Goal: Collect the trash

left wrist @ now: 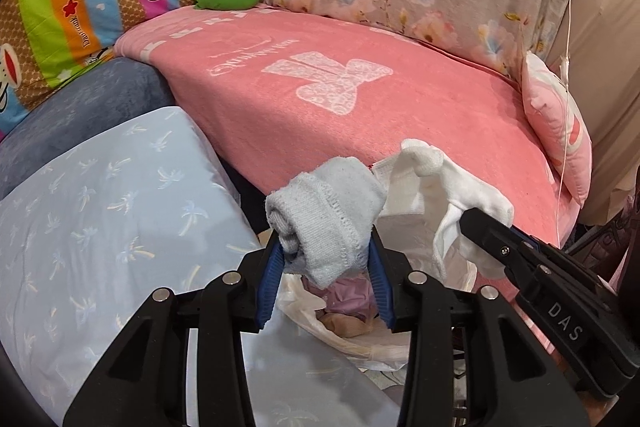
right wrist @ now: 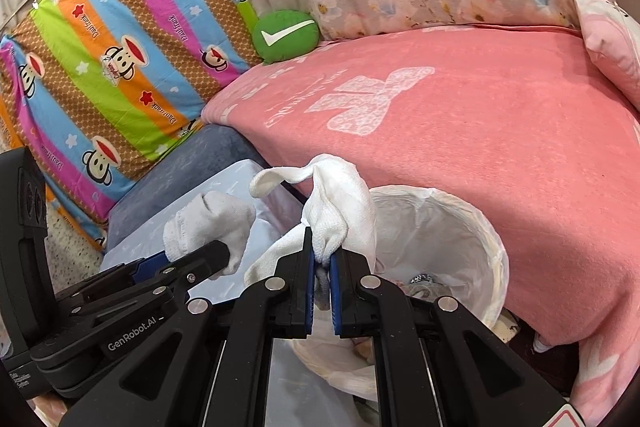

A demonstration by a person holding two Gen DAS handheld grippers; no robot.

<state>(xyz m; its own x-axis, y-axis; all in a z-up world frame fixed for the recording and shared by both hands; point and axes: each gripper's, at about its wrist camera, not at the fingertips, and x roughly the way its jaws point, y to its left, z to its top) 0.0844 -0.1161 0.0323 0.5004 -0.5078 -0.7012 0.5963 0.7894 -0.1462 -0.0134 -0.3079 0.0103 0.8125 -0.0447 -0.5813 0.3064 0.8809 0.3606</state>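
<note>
While the left wrist view looks down over the bed edge, the left gripper (left wrist: 332, 263) sits at lower centre, its blue pads pinching a rolled pale-blue sock (left wrist: 324, 223). Just right of it, the right gripper (left wrist: 476, 223) enters from the lower right, holding a white cloth (left wrist: 436, 187); whether its jaws are fully closed cannot be told from this angle. Below both, a lined trash bin (left wrist: 356, 343) shows through the gap, with some waste already inside.

Right wrist view: right gripper (right wrist: 320, 259) at centre, jaws pressed nearly together on a fold of the white cloth (right wrist: 340, 199). Trash bin (right wrist: 484, 227) lies just beyond and to the right, against the pink blanket (right wrist: 500, 131). Left gripper (right wrist: 216, 259) at left centre, with the sock (right wrist: 212, 219).

Judgement: carry each item squarely over the bin mouth before releasing; cloth tails could drape over the rim, so lower first, then let go one at a time.
</note>
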